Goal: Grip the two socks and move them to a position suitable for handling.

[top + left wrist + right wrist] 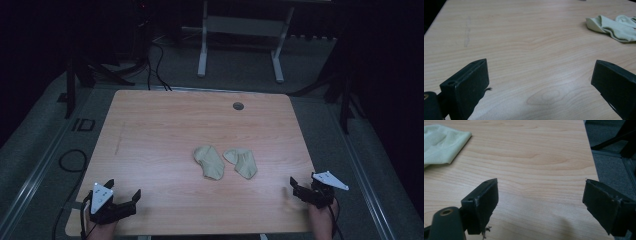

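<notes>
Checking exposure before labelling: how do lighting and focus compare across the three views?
High view: dim, surroundings near black, only the table and two socks lit. Left gripper view: brighter, even light, left gripper jaws slightly soft, faint shadow under the sock. Right gripper view: bright, right gripper jaws soft, wood grain sharp.

Dim high view, dark surroundings
</notes>
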The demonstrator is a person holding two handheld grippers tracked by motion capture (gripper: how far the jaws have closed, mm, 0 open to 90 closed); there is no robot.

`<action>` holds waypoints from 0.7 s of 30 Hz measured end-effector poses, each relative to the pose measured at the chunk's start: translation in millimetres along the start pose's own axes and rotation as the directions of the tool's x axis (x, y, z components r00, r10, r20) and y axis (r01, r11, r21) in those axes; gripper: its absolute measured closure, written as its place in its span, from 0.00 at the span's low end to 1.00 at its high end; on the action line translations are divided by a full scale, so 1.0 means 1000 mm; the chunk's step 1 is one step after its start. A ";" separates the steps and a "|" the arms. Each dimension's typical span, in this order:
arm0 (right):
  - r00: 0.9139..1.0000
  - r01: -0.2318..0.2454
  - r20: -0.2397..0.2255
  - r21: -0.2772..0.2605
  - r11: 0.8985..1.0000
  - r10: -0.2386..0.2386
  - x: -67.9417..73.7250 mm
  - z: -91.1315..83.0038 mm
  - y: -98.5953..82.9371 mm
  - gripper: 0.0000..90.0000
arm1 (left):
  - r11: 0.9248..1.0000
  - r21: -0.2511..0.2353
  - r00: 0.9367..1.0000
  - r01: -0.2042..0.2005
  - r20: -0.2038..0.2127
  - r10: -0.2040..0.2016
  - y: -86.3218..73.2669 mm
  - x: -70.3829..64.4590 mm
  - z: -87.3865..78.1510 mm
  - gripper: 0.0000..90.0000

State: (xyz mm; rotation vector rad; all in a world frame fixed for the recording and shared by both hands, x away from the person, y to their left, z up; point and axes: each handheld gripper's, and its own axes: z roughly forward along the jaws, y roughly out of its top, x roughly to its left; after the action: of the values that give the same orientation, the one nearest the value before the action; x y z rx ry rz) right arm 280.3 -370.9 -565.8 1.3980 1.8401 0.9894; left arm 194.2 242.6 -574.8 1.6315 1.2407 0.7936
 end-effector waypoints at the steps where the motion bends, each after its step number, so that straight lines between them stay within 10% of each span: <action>1: 1.000 0.006 -0.002 0.005 1.000 -0.006 0.000 0.001 0.000 0.15 | 1.000 0.002 1.000 -0.010 0.006 0.010 0.001 -0.001 0.000 0.01; 13: 0.994 0.009 -0.114 0.060 0.998 -0.002 0.004 0.004 0.004 0.15 | 0.993 0.111 0.996 0.041 0.070 -0.049 0.003 -0.006 0.007 0.02; 21: 0.979 0.131 -0.167 0.094 0.987 -0.114 0.022 0.011 0.015 0.15 | 0.993 0.121 0.985 -0.008 0.170 -0.013 0.007 -0.022 0.009 0.02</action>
State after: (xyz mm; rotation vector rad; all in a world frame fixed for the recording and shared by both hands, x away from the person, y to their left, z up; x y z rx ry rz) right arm 291.4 -344.6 -559.6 1.2782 2.0970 0.9802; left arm 198.4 218.6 -571.5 1.7561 1.1881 0.5729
